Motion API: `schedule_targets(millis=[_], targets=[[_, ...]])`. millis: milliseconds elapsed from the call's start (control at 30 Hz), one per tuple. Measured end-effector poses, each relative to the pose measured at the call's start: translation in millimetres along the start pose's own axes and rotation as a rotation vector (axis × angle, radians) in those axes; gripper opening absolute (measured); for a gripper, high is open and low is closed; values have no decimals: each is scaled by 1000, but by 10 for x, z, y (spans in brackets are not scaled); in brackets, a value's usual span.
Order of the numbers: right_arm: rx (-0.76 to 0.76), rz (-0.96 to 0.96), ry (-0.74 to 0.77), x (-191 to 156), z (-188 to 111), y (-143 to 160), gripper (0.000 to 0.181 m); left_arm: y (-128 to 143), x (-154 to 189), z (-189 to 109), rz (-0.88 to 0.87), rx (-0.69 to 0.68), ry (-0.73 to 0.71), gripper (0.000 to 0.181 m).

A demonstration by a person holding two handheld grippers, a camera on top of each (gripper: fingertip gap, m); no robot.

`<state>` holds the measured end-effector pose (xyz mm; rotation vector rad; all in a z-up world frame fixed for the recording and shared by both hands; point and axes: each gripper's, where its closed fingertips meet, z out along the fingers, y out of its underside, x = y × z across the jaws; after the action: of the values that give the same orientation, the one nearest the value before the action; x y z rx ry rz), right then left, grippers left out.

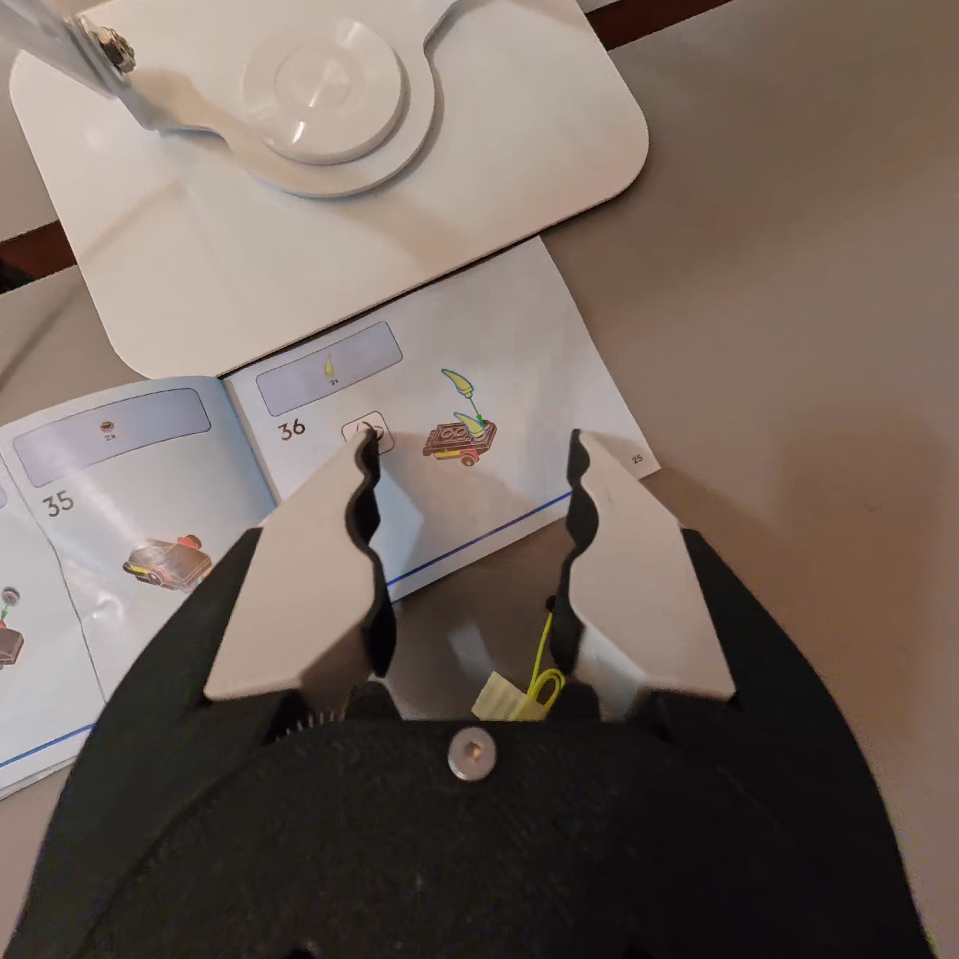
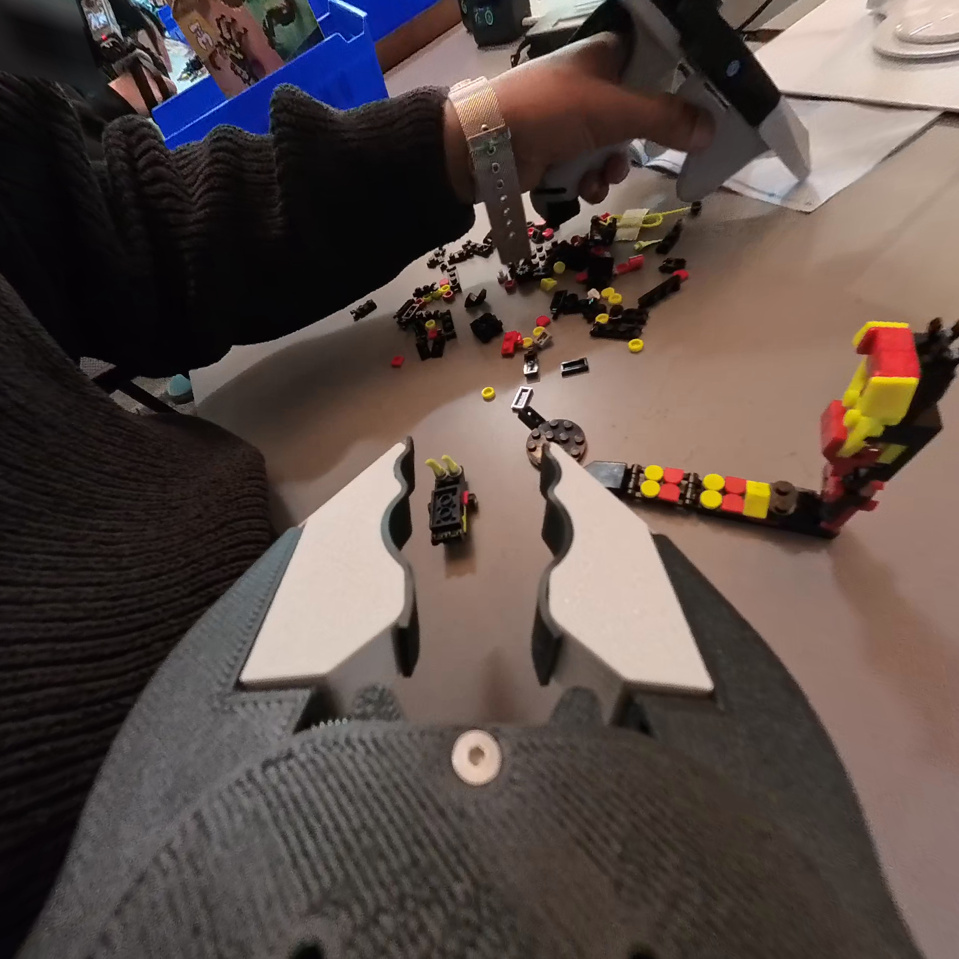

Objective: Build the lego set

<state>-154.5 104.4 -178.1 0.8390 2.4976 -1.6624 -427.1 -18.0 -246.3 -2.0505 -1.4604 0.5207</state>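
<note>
In the left wrist view, an open instruction booklet point(image 1: 218, 498) lies on the grey tabletop point(image 1: 778, 259), its far edge tucked against a white stand base point(image 1: 259, 249). The left gripper point(image 1: 469, 441) hangs above the right-hand page with its fingers spread and nothing between them; a pale yellow-green piece with a thin loop point(image 1: 524, 695) lies on the tabletop below, near the root of the right finger.

In the right wrist view, a dark knitted sleeve point(image 2: 155, 218) fills the left side, and a hand point(image 2: 571, 114) wearing a wristband grips the other tool above a loose scatter of black, red and yellow bricks point(image 2: 545, 296). The right gripper point(image 2: 477, 456) is spread wide, empty. Between its fingers, touching neither, a small black assembly with two yellow-green horns point(image 2: 449, 503) rests on the tabletop. Just past the right fingertip sits a round dark plate point(image 2: 563, 438). Farther right stands a larger black, red and yellow build point(image 2: 778, 493), a flat studded strip rising into an upright section.
</note>
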Motion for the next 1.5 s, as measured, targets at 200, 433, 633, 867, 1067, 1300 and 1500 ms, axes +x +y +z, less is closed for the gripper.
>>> schedule_targets(millis=[200,433,633,867,1067,1300,1500], targets=[[5,6,2,11,-13,-7,47,-17,-25,-4,5,-4,2,35],[4,8,6,20,-17,-4,46,-17,39,-12,-32,-16,33,1],[9,15,3,24,-19,-10,46,-32,64,-30,11,4,9,95],[13,23,-2,26,-21,-11,46,20,-13,20,16,-14,0,96],[14,24,-3,20,-26,-13,46,4,-123,5,2,3,-23,71],[14,18,1,16,-36,-15,46,-12,-226,3,-2,19,-60,17],[13,15,5,17,-36,-15,46,36,-217,-45,-30,-2,-24,1]])
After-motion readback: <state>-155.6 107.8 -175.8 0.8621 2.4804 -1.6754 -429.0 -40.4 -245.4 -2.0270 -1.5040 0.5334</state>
